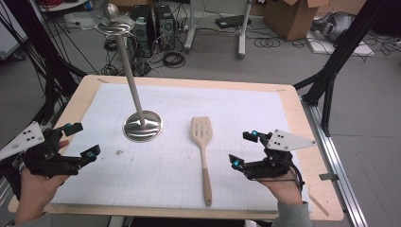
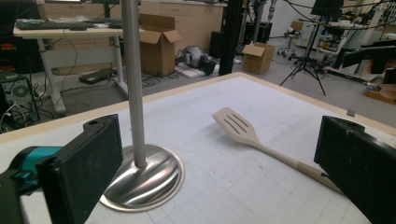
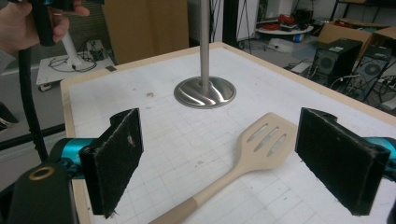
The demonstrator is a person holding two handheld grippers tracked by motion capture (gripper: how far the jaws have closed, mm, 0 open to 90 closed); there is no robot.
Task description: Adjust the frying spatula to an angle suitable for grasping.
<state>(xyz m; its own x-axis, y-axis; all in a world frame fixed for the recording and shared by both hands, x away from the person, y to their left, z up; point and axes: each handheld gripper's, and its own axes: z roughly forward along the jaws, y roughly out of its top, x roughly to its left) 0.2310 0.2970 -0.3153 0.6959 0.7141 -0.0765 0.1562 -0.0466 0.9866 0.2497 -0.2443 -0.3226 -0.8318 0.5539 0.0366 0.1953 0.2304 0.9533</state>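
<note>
Between the two wide-open grippers, left gripper (image 1: 81, 140) and right gripper (image 1: 244, 148), the slotted spatula (image 1: 203, 149) lies untouched beside the metal stand (image 1: 142, 124).

Lab; computer towers (image 1: 150, 28), floor cables (image 1: 173, 58), cardboard boxes (image 1: 291, 16).

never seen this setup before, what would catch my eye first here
The tall steel stand rises from a round mirrored base on the left half of the white gridded mat, with a hook-bearing disc at its top. Right of it, a slotted beige spatula lies flat, handle toward the person. The left gripper and right gripper flank them, jaws open and empty.
</note>
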